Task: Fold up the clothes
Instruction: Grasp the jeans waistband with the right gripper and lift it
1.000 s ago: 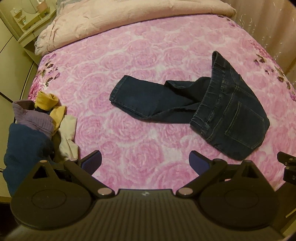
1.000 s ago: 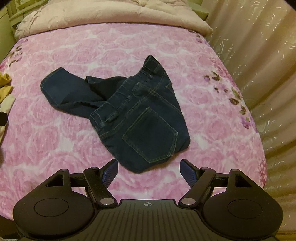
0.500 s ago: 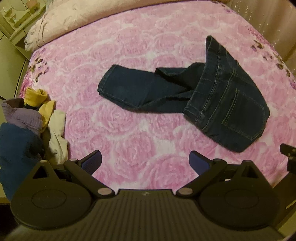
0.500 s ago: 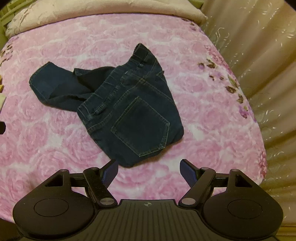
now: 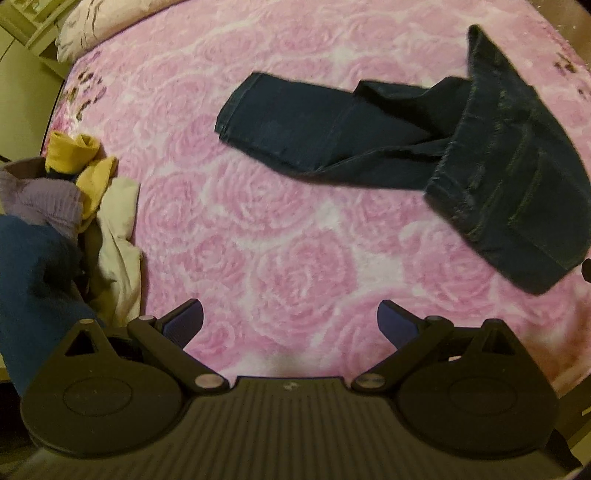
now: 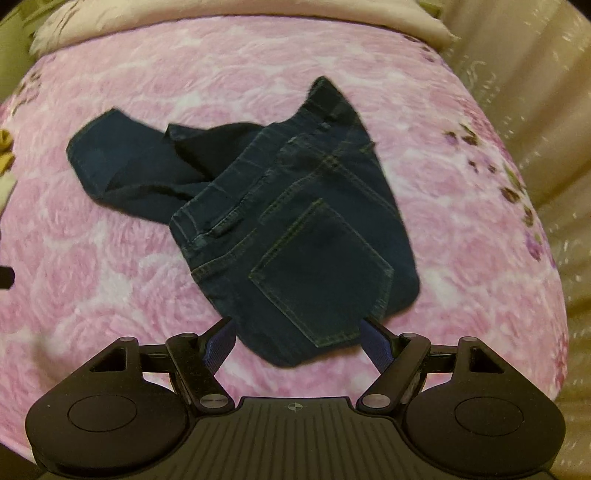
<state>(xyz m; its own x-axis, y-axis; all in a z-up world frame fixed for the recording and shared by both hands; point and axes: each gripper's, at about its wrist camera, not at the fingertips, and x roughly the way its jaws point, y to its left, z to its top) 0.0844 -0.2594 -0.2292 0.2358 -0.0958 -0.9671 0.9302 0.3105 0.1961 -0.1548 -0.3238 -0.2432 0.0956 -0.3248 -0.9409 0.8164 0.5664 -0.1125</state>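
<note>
A pair of dark blue jeans (image 6: 295,229) lies crumpled on the pink rose bedspread (image 6: 110,280), seat and back pocket toward me, one leg stretched to the left. The jeans also show in the left wrist view (image 5: 498,184) at the right. My right gripper (image 6: 297,338) is open, its fingers on either side of the near edge of the jeans' seat, not closed on it. My left gripper (image 5: 290,319) is open and empty over bare bedspread (image 5: 277,229), well short of the jeans' leg.
A heap of other clothes (image 5: 66,206), yellow, lilac, cream and blue, lies at the bed's left edge. A pale folded quilt (image 6: 221,11) lies across the far end. A beige curtain (image 6: 546,110) hangs along the right side.
Both grippers have moved forward toward the bed. The right gripper's open fingers have come up to the near edge of the jeans' seat. The jeans have not moved.
</note>
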